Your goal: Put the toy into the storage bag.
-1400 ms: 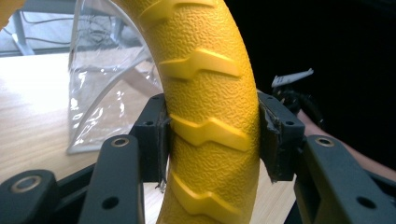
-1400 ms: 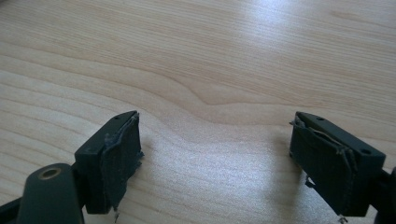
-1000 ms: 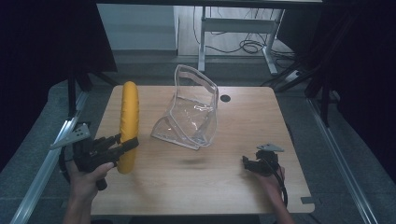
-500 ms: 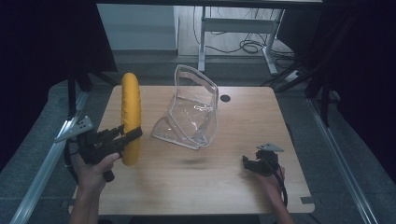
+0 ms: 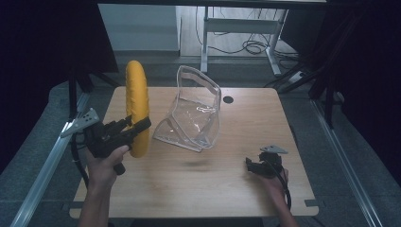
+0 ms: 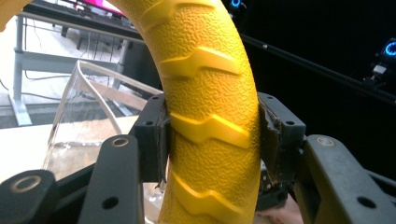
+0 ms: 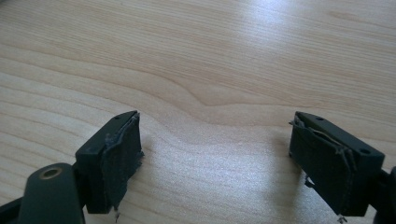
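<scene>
Wood table (image 5: 203,189): 1 yellow ring (image 5: 137,106), 2 tongs

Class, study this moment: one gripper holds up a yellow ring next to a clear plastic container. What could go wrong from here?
1. The left gripper clamps the yellow ring only near its lower end, so the tall ring may swing or slip.
2. The clear container stands close beside the ring; a swing could knock it over.
3. The right gripper rests open on the table, so nothing steadies the container.
</scene>
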Demonstrator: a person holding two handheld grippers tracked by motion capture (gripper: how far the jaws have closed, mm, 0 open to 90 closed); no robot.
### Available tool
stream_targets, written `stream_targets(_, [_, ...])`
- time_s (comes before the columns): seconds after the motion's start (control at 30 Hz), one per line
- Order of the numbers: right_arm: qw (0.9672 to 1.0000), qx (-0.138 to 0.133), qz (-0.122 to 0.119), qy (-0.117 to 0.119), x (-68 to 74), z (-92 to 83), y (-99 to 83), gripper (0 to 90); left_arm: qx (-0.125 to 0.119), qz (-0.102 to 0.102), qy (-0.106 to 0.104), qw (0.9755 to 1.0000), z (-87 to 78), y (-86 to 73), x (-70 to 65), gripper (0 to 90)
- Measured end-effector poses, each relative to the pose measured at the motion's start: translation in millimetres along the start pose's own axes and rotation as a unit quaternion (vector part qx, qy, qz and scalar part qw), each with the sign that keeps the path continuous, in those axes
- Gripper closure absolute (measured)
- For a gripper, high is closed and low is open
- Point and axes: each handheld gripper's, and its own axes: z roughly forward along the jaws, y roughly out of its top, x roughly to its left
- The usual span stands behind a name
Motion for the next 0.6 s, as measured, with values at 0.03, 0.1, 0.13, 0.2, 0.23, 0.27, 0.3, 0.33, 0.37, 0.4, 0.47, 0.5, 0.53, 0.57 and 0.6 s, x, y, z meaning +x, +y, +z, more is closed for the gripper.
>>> stream_targets(0.03, [1.0000,0.000,0.000,0.000,0.0,0.0,0.0,16.8,-0.003,-0.001,0.000,1.0000,1.2,1.3,-0.7,50.7])
stream_targets(0.1, [1.0000,0.000,0.000,0.000,0.0,0.1,0.0,16.9,-0.009,-0.002,-0.003,1.0000,4.0,4.2,-2.3,50.7])
stream_targets(0.13, [1.0000,0.000,0.000,0.000,0.0,0.1,0.0,16.9,-0.011,-0.003,-0.003,0.9999,5.5,5.9,-3.5,50.7])
stream_targets(0.2, [1.0000,0.000,0.000,-0.001,0.0,0.1,0.1,16.9,-0.012,0.003,-0.007,0.9999,11.6,10.9,-7.5,50.7])
stream_targets(0.23, [1.0000,0.000,0.001,-0.001,0.0,0.2,0.1,16.9,-0.013,0.005,-0.008,0.9999,13.6,12.2,-8.8,50.7])
stream_targets(0.27, [1.0000,0.000,0.000,-0.001,0.0,0.2,0.2,16.9,-0.013,0.006,-0.010,0.9998,15.6,13.4,-10.1,50.7])
stream_targets(0.3, [1.0000,0.000,0.000,-0.001,-0.1,0.2,0.2,16.9,-0.013,0.006,-0.010,0.9998,15.6,13.4,-10.1,50.7])
stream_targets(0.33, [1.0000,0.000,0.000,-0.001,-0.1,0.2,0.2,16.9,-0.013,0.007,-0.013,0.9998,17.3,14.4,-11.1,50.7])
stream_targets(0.37, [1.0000,0.000,0.000,-0.001,0.0,0.2,0.2,16.9,-0.013,0.007,-0.014,0.9998,19.1,15.2,-12.0,50.7])
stream_targets(0.4, [1.0000,0.000,0.000,-0.001,-0.2,0.2,0.1,16.9,-0.013,0.006,-0.017,0.9998,21.3,15.9,-12.8,50.7])
stream_targets(0.47, [1.0000,0.000,0.000,-0.001,-0.1,0.2,0.1,16.9,-0.013,0.006,-0.019,0.9997,24.0,16.6,-13.6,50.7])
stream_targets(0.5, [1.0000,0.000,0.000,-0.001,-0.2,0.1,0.1,16.9,-0.014,0.005,-0.019,0.9997,25.4,16.9,-13.9,50.7])
stream_targets(0.53, [1.0000,0.000,0.000,-0.001,-0.2,0.1,0.1,16.9,-0.014,0.004,-0.019,0.9997,26.7,17.3,-14.0,50.7])
stream_targets(0.57, [1.0000,0.000,0.000,-0.001,-0.1,0.1,0.1,16.9,-0.013,0.004,-0.020,0.9997,27.9,17.8,-14.2,50.7])
stream_targets(0.6, [1.0000,0.000,0.000,-0.001,-0.2,0.2,0.1,16.9,-0.013,0.004,-0.020,0.9997,29.0,18.3,-14.4,50.7])
